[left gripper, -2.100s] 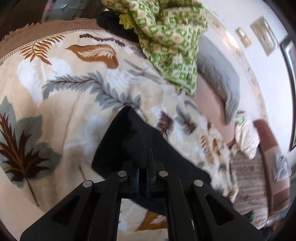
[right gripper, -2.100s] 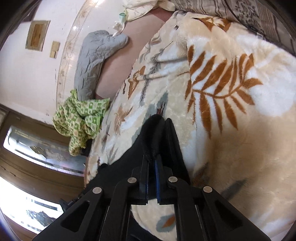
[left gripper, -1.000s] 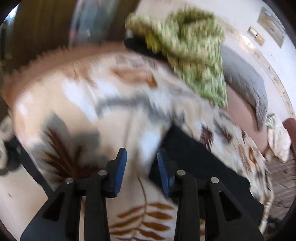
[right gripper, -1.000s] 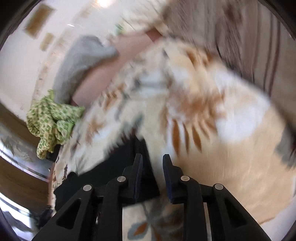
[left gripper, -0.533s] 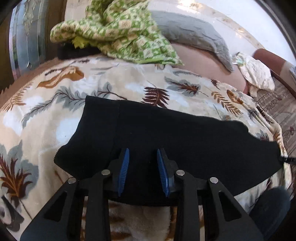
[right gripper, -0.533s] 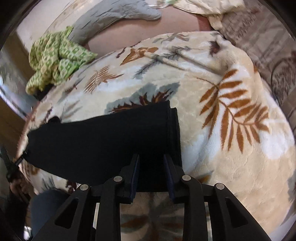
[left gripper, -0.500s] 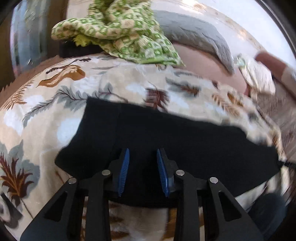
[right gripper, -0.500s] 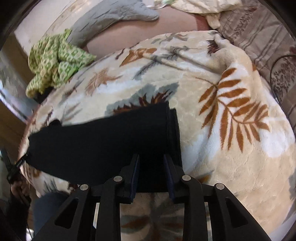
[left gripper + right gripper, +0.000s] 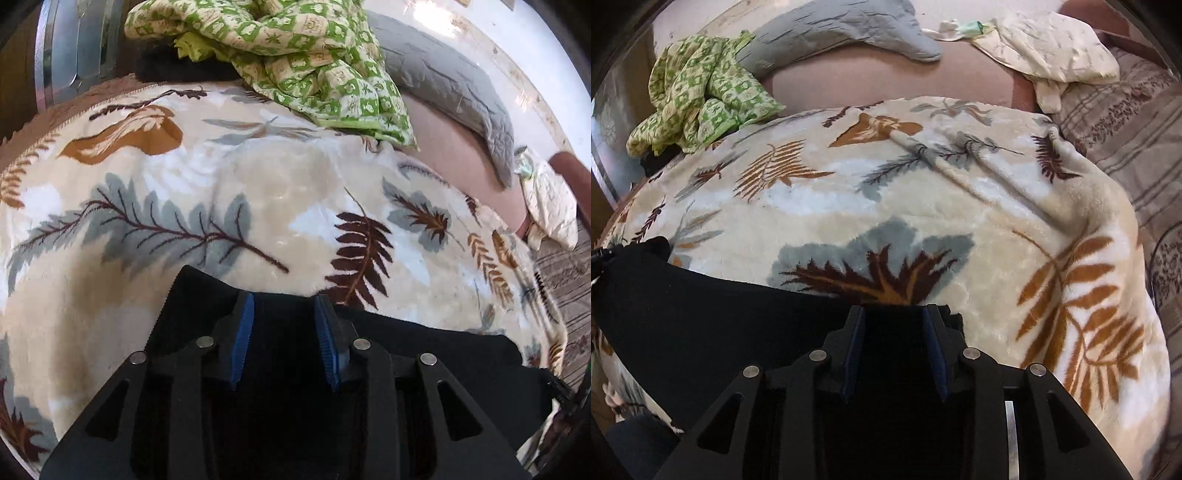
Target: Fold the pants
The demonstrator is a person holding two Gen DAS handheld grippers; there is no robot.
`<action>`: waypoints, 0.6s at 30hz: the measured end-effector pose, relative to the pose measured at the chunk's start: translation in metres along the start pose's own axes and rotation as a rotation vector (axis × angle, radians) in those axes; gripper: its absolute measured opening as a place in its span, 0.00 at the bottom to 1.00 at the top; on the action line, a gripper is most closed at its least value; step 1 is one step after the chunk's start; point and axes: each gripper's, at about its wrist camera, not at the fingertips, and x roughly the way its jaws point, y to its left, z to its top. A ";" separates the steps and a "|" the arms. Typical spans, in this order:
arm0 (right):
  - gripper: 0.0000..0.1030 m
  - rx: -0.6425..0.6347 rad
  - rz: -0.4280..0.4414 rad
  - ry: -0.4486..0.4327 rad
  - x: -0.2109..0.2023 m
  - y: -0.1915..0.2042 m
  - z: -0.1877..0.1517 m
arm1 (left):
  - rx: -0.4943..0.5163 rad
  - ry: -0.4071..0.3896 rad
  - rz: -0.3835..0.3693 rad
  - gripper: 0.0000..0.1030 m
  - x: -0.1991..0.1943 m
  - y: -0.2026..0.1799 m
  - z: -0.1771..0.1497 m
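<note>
The black pants [image 9: 443, 354] lie as a long folded band across the near part of a leaf-patterned blanket [image 9: 280, 192]. My left gripper [image 9: 283, 299] hovers open over the band's left end, its blue pads [image 9: 242, 332] apart and the tips at the far edge of the fabric. In the right wrist view the same pants [image 9: 701, 314] stretch off to the left. My right gripper [image 9: 894, 310] is over their right end with its jaws opening. Black cloth shows in the gap, but the pads do not press on it.
A green checked cloth [image 9: 295, 48] is heaped at the back of the bed beside a grey pillow [image 9: 842, 29]. A cream cloth [image 9: 1049, 48] and striped bedding [image 9: 1137, 140] lie to the right. The blanket [image 9: 923, 192] is bare beyond the pants.
Both grippers, shut on the pants' ends two seconds ago, have let go and rolled level. In the last half second they moved forward and lower, so their tips reach the band's far edge.
</note>
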 end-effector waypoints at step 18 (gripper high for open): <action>0.36 -0.382 0.365 0.027 0.025 0.183 0.001 | 0.447 0.107 -0.185 0.35 0.002 -0.182 -0.068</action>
